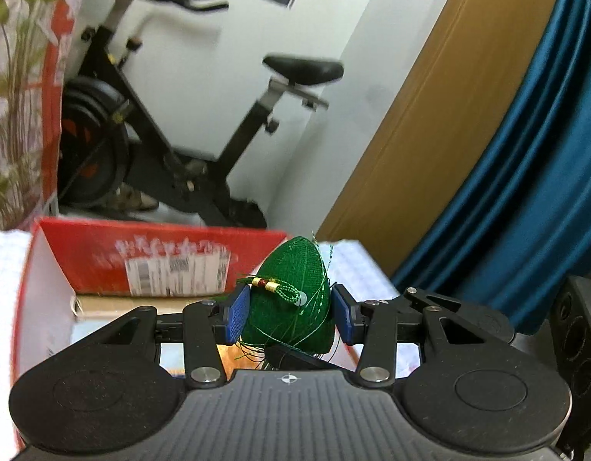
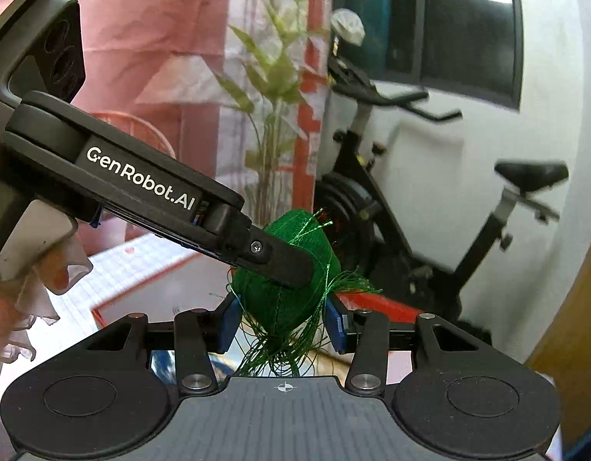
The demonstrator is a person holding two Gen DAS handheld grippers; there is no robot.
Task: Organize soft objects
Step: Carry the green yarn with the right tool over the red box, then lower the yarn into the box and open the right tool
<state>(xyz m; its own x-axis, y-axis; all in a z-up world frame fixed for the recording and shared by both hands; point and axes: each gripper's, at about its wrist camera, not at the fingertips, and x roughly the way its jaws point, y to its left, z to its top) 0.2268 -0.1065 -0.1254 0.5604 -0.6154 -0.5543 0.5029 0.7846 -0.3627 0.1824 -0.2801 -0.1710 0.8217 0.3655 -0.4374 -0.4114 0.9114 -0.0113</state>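
Left wrist view: the left gripper (image 1: 291, 317) is clamped on a green woven pouch (image 1: 295, 288) — both blue pads (image 1: 239, 315) press into its sides, and the pouch bulges up between them to a rounded point. A small cord with yellow and red beads (image 1: 265, 284) lies across the front of the pouch, and loose green threads trail from its lower edge. Just behind the pouch, to its left, stands an open red cardboard box (image 1: 161, 255) with a white printed label on its inner wall; the pouch is held above the box's near right corner. Well behind the pouch a black exercise bike (image 1: 187, 123) stands against a white wall, and a blue curtain (image 1: 525, 161) hangs off to the pouch's right.

Right wrist view: the right gripper (image 2: 282, 320) also grips the same green woven pouch (image 2: 283, 299), its pads squeezing the lower part while frayed threads hang down beneath. The left gripper (image 2: 287, 265) comes in from the left, one black finger lying across the top of the pouch. A gloved hand (image 2: 30, 257) shows at the left edge — well away from the pouch.
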